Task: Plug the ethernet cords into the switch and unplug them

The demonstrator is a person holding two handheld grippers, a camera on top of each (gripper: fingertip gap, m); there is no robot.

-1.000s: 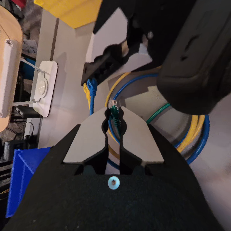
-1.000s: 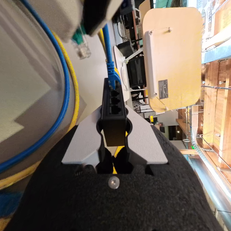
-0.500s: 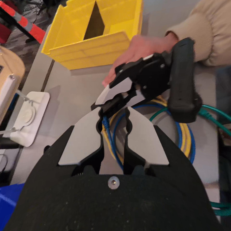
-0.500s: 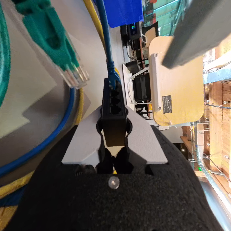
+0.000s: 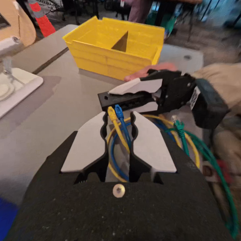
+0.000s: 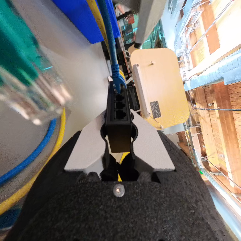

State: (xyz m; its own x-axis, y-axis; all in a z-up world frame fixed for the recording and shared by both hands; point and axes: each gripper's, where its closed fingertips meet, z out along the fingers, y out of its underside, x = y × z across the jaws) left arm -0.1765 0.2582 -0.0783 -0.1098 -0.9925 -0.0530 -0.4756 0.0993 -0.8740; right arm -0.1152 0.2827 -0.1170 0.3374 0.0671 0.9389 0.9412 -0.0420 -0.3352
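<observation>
My right gripper is shut on the black switch and holds it above the grey table; it also shows in the left wrist view. A yellow cord and a blue cord are plugged into the switch side by side. Three ports beside them are empty. My left gripper is open and empty, just short of the two plugs. The green cord's plug hangs loose to the right, near the right gripper. It fills the left of the right wrist view, blurred.
A yellow bin stands behind the switch. A white base plate with a stand is at the left and carries a wooden board. A blue bin is at the near left. Coiled cords lie under the grippers.
My left gripper held the green plug a second ago; it has let go, opened and drawn back. The green plug now hangs loose. The right gripper keeps its hold on the switch.
</observation>
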